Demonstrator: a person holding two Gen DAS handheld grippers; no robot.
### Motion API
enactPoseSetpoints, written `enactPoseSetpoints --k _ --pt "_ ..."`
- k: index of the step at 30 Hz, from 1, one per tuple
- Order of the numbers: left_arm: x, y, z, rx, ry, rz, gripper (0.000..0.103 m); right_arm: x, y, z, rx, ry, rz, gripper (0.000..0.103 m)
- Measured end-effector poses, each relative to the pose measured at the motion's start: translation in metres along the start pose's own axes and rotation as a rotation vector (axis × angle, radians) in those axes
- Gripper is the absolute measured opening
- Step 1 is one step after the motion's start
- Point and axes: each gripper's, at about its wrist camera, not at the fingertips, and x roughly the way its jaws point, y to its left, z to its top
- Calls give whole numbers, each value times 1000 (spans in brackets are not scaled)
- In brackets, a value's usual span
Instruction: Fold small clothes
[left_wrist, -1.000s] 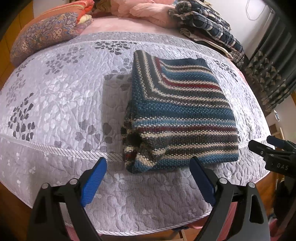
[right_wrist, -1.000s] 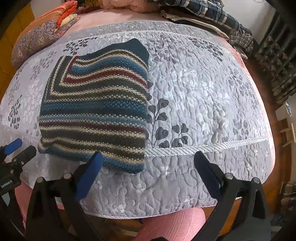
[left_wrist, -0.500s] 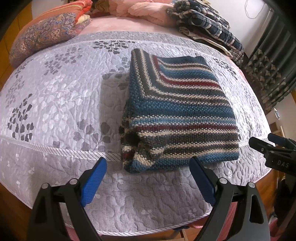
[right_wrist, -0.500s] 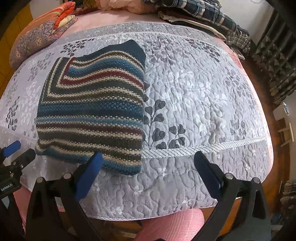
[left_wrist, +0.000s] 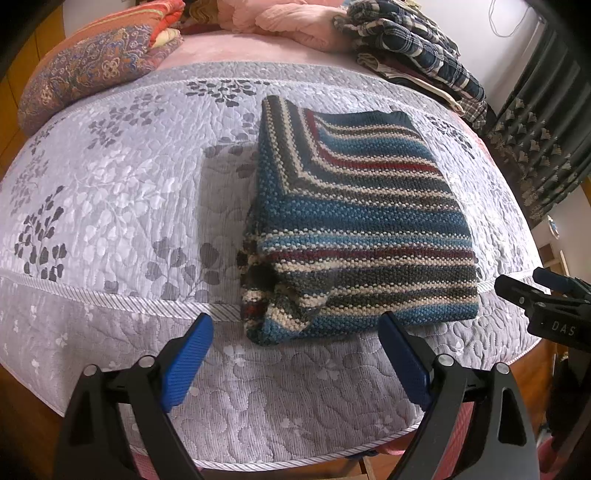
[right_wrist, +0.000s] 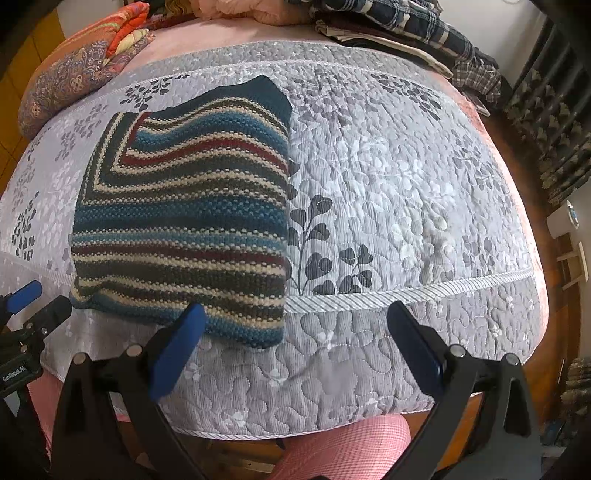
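Before the folded sweater (left_wrist: 354, 225), both grippers' jaws gape wide, empty

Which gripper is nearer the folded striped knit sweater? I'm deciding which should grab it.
Left, slightly. The left gripper hangs open right before the folded striped knit sweater's near edge. The right gripper is open off its right corner, one finger overlapping.

A bed takes up most of the room, covered by a grey quilted bedspread (left_wrist: 110, 206) printed with dark leaf sprigs. At the far end of the bed lie a patterned orange-and-purple pillow (left_wrist: 88, 70), pink bedding (left_wrist: 280, 22) and a pile of dark plaid cloth (left_wrist: 413, 48). To the right of the bed hangs a dark patterned curtain (left_wrist: 543, 147) beside a pale wall, with brown wooden floor (right_wrist: 554, 332) below it
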Motion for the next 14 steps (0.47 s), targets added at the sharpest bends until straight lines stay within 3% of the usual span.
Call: enactPoseSetpoints --k 14 --pt "3 0 -1 -1 3 1 91 4 1 -2 0 9 -3 98"
